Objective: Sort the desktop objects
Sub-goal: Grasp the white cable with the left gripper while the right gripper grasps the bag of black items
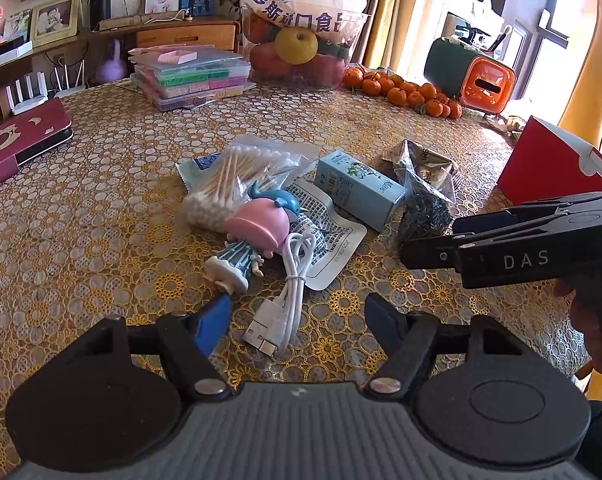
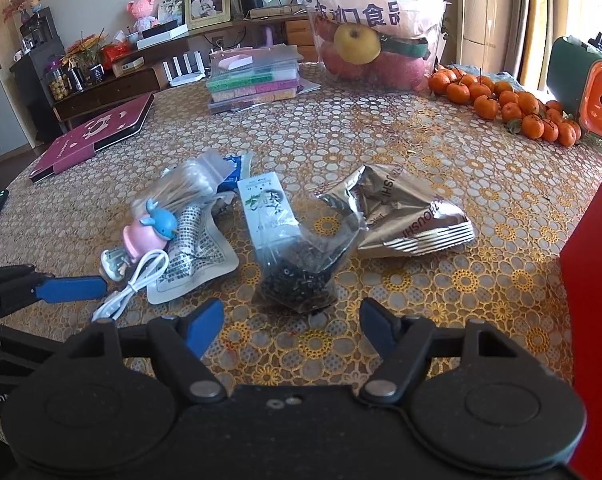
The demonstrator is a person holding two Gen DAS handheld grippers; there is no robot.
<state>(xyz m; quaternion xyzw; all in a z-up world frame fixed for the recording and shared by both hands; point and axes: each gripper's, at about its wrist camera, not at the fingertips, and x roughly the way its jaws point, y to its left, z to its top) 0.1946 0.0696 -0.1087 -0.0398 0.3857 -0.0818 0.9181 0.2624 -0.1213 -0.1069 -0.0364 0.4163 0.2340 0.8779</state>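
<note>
A pile lies mid-table: a bag of cotton swabs, a pink and blue figurine, a white USB cable, a flat printed sachet, a light blue box, a clear bag of dark small parts and a crumpled silver snack bag. My left gripper is open, just in front of the cable. My right gripper is open, just in front of the bag of dark parts. The right gripper also shows from the side in the left wrist view.
A red box stands at the right. A maroon case lies at the left. Stacked plastic boxes, a fruit container, several mandarins and an orange-green holder stand at the back.
</note>
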